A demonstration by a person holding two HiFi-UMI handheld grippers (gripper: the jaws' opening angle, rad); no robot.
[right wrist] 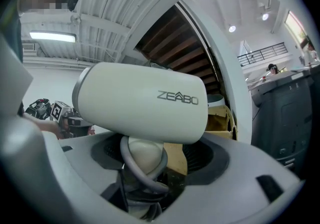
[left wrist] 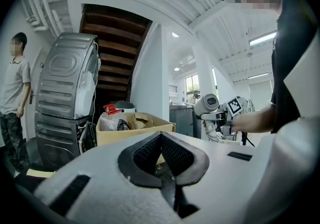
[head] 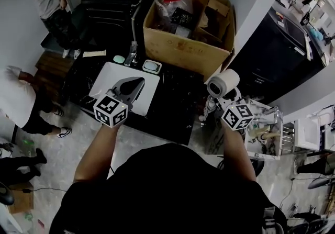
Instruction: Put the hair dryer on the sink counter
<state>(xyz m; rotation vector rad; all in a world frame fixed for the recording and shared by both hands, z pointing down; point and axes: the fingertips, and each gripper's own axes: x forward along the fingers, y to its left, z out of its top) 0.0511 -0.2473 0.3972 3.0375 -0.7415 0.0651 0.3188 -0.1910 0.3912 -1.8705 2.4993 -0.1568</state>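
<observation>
Jaws of the right gripper (right wrist: 145,160) are clamped on the hair dryer (right wrist: 145,100) by its handle (right wrist: 144,150); the left gripper (left wrist: 162,148) has its jaws pressed together on nothing.
The dryer's held up right of the sink (head: 112,73), over the counter's (head: 178,107) right edge, handle down. Its barrel lies level, crosswise to the jaws, round end facing the sink side. There's bare dark counter between sink and dryer. A cardboard box (head: 180,49) crowds the stretch beyond the sink.
</observation>
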